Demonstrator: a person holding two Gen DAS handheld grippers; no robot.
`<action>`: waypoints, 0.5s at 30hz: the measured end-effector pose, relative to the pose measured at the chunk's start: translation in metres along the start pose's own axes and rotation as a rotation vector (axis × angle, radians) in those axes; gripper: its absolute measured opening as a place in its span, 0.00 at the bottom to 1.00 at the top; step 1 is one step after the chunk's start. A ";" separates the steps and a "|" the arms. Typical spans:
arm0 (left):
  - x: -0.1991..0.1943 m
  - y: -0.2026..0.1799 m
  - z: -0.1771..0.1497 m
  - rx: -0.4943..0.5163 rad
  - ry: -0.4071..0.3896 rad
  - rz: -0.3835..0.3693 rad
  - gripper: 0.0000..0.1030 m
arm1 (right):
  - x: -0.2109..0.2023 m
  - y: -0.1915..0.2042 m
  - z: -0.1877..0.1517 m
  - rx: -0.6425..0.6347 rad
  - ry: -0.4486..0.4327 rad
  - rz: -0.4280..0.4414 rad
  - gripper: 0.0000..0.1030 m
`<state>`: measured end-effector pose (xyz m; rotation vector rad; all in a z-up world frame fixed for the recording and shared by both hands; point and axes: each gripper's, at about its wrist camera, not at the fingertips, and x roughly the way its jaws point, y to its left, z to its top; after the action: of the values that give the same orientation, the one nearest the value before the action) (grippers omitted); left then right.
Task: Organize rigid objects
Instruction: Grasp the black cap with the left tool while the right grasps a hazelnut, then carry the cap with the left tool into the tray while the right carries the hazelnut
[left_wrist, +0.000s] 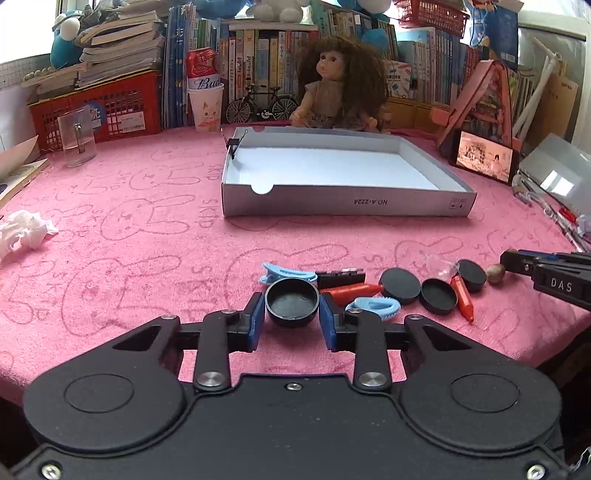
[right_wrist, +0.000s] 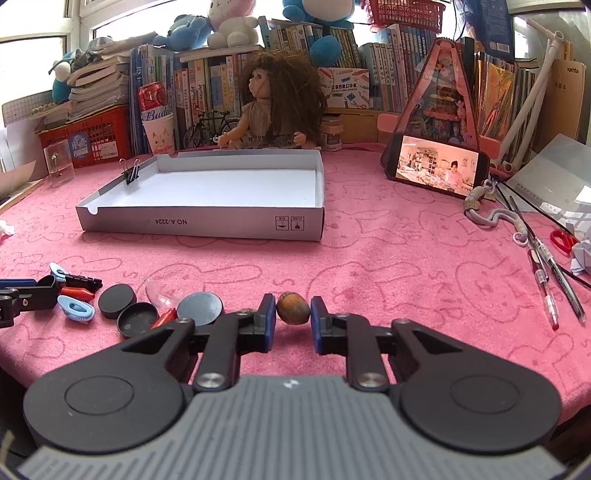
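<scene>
My left gripper (left_wrist: 292, 308) is shut on a black round cap (left_wrist: 291, 295), its blue pads pressing both sides just above the pink cloth. Beside it lie two blue hair clips (left_wrist: 375, 307), red crayons (left_wrist: 351, 291), a black bar (left_wrist: 340, 277) and more black caps (left_wrist: 400, 285). My right gripper (right_wrist: 293, 315) is shut on a brown nut (right_wrist: 293, 313) at the right end of that pile. Further back stands a shallow grey cardboard box (left_wrist: 347, 206) (right_wrist: 207, 225) with a white floor. A black binder clip (right_wrist: 131, 173) sits on its left wall.
A doll (left_wrist: 340, 92) sits behind the box in front of rows of books. A phone (right_wrist: 439, 170) leans at the back right, with pens (right_wrist: 546, 280) and red scissors (right_wrist: 563, 240) at the right edge. A clear glass (left_wrist: 77, 136) and crumpled tissue (left_wrist: 24, 232) are at the left.
</scene>
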<state>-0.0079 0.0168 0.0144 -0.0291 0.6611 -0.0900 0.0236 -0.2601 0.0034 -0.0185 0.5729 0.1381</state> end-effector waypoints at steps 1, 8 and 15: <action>-0.001 0.000 0.003 0.000 -0.007 -0.003 0.29 | 0.000 0.000 0.002 -0.001 -0.004 0.000 0.23; 0.001 -0.003 0.027 0.002 -0.067 -0.010 0.29 | 0.007 -0.002 0.019 0.028 -0.015 0.013 0.23; 0.019 -0.006 0.059 -0.013 -0.087 -0.025 0.29 | 0.025 -0.002 0.041 0.059 -0.013 0.051 0.23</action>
<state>0.0432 0.0090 0.0498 -0.0539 0.5748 -0.1083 0.0671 -0.2569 0.0244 0.0539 0.5649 0.1708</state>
